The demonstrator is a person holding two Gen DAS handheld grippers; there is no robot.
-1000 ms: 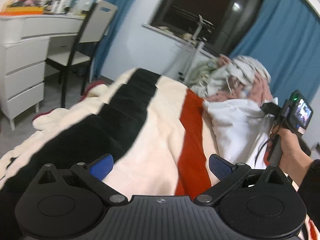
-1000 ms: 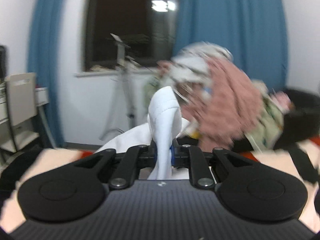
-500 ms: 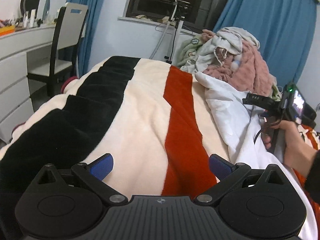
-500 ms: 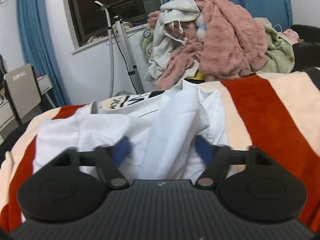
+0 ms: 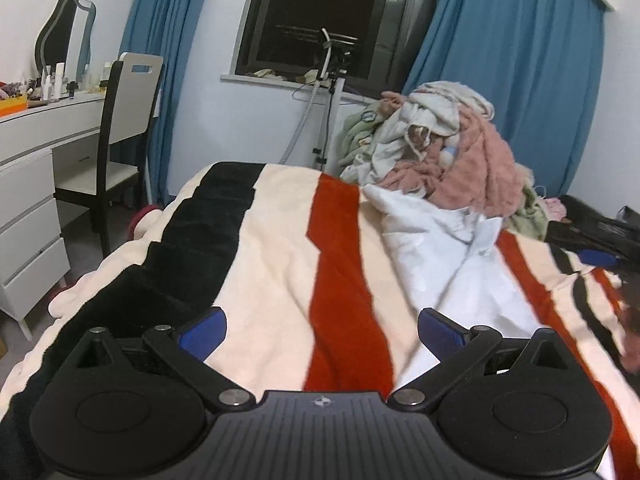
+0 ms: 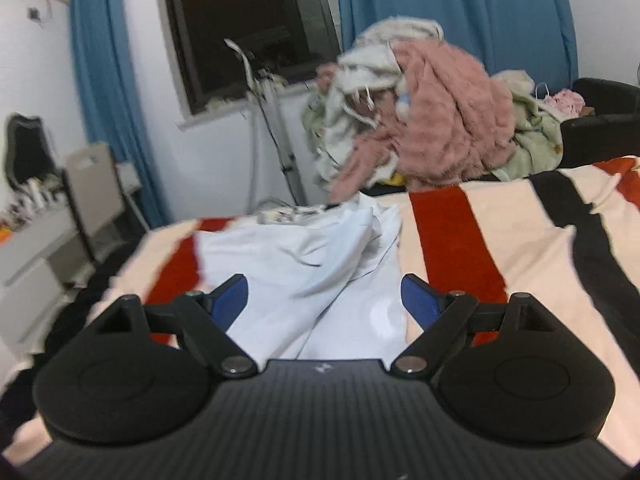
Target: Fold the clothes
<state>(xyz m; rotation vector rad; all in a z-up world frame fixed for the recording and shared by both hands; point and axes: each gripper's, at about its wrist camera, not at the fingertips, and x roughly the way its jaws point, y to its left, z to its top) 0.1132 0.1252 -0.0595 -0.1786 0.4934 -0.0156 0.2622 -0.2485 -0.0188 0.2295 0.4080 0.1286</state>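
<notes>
While the white shirt (image 5: 452, 256) lies crumpled on the striped blanket (image 5: 280, 248), ahead and to the right of your left gripper (image 5: 322, 334), that gripper stands wide open over the blanket and holds nothing. Your right gripper (image 6: 324, 300) is also wide open, the shirt (image 6: 320, 264) lying loose between its blue pads (image 6: 230, 296), not pinched. Behind waits the clothes pile (image 6: 420, 120).

Clothes heap (image 5: 440, 152) blocks far end (blanket (image 5: 276, 248) centre bare).
</notes>
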